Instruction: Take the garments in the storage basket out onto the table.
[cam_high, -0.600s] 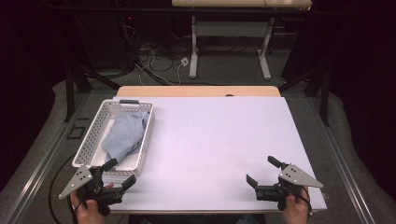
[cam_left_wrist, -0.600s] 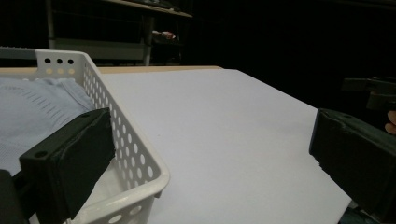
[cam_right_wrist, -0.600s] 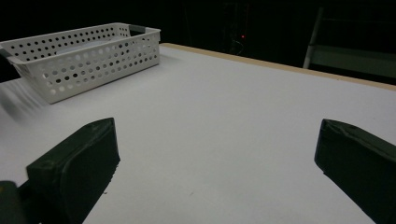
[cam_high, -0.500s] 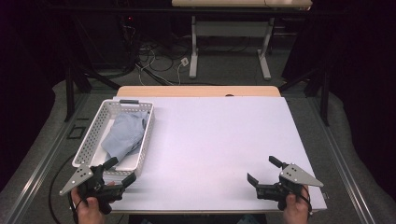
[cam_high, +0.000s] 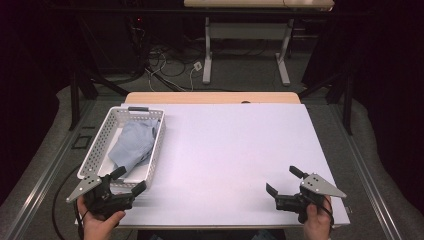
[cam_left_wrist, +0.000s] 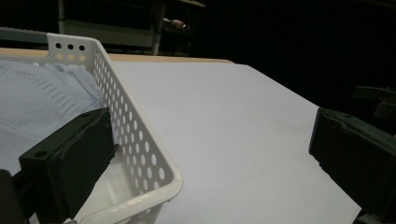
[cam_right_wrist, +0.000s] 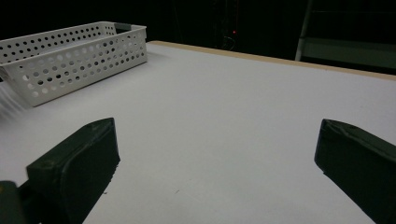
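- The left gripper (cam_high: 129, 181) sits at the near left corner of the white surface (cam_high: 230, 150), its fingers (cam_left_wrist: 70, 158) spread wide apart with nothing between them.
- Against the earlier high view, the left gripper has slid a little toward the near edge and now sits just short of the basket's near end; a faint motion smear shows on the surface beside it.
- The white perforated basket (cam_high: 95, 152) stands along the left side of the surface, in the same place as before.
- A pale blue knitted garment (cam_high: 132, 144) lies crumpled inside the basket, unmoved; in the left gripper view it (cam_left_wrist: 32, 102) shows behind the left finger, over the basket's near rim (cam_left_wrist: 140, 198).
- The right gripper (cam_high: 282, 190) rests near the near right corner, well apart from the basket, barely shifted since the earlier view; its fingers (cam_right_wrist: 77, 163) are also wide apart over bare surface.
- In the right gripper view the basket (cam_right_wrist: 70, 60) stands far off at the upper left.
- No brand, label or readable writing can be made out on anything.
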